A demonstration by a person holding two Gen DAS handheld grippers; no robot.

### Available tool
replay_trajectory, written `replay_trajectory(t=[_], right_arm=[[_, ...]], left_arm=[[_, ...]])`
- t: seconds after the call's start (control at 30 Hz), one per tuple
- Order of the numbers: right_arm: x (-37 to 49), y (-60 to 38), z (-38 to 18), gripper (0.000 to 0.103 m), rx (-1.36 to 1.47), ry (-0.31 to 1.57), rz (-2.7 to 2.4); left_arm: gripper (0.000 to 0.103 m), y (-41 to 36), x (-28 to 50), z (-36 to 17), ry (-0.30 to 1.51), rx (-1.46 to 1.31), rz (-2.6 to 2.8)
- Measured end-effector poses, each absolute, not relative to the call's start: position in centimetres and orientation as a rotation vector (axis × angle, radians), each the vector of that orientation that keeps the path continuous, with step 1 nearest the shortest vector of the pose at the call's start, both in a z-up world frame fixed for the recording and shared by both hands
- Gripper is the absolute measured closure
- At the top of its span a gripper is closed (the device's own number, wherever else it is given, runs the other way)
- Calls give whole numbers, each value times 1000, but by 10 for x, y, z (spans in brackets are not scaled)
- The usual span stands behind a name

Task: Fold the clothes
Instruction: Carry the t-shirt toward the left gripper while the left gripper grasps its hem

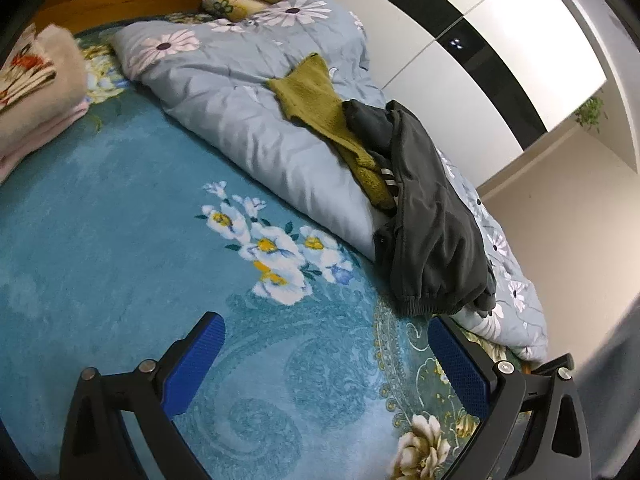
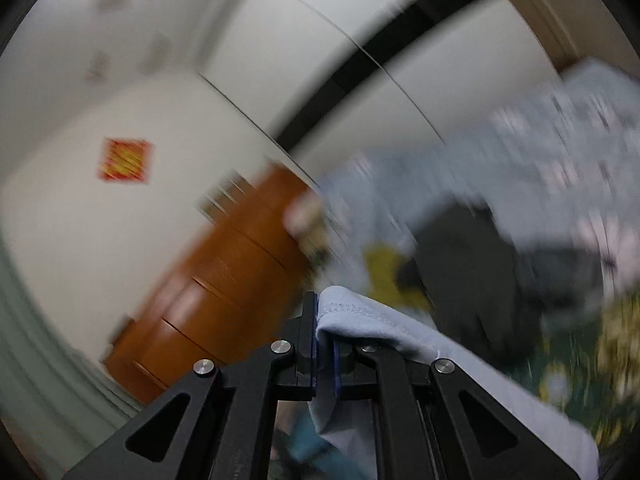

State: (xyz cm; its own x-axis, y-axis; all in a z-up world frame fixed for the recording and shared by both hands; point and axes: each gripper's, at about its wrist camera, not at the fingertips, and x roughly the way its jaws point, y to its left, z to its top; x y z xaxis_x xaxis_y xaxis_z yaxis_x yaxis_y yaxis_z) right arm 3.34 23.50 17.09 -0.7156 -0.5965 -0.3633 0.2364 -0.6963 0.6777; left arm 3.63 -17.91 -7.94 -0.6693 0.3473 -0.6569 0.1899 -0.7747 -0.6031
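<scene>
Your left gripper [image 1: 324,344] hangs with its jaws spread wide above the teal floral bedspread [image 1: 120,240], near the dark grey trousers [image 1: 432,220]. Your right gripper [image 2: 325,320] clamps the pale blue cloth garment [image 2: 384,324], which trails right.

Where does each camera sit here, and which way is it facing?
Left wrist: sits behind the open left gripper, looking down across the teal bedspread at the grey quilt, dark trousers and yellow-green sweater; its blue fingers show.
Right wrist: sits behind the right gripper, shut on a light blue cloth, tilted up toward the white wall and wooden headboard; blurred.
Shared: quilt, trousers, sweater, headboard.
</scene>
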Motion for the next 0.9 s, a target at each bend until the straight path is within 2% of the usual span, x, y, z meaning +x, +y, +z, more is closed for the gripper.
replay_trajectory(t=[0.13, 0.23, 0.37, 0.47, 0.53, 0.63, 0.7, 0.73, 0.77, 0.9], right_arm=[[-3, 191, 61, 97, 1137, -845, -2328], [-26, 169, -2, 97, 1249, -934, -2246], [-54, 149, -50, 97, 1324, -1070, -2188], [-72, 129, -82, 97, 1425, -1035, -2175], [-75, 108, -91, 95, 1539, -891, -2165], [-78, 87, -113, 94, 1620, -773, -2107], [-76, 89, -111, 83, 1596, -743, -2081], [-74, 94, -106, 60, 1572, -733, -2073], [-72, 98, -102, 44, 1549, -723, -2065], [-61, 128, -79, 43, 1460, -695, -2111]], left_arm=[[0, -178, 38, -80, -1017, -1240, 2598], [0, -174, 37, -80, -992, -1247, 2597], [0, -171, 37, -83, -979, -1268, 2594], [0, -171, 36, -86, -987, -1292, 2599], [0, -173, 34, -90, -1009, -1315, 2587], [0, -172, 32, -94, -1010, -1331, 2573], [0, -168, 31, -95, -989, -1337, 2566], [0, -166, 29, -95, -978, -1343, 2562], [0, -164, 28, -96, -966, -1350, 2557], [0, -153, 21, -102, -894, -1403, 2538]])
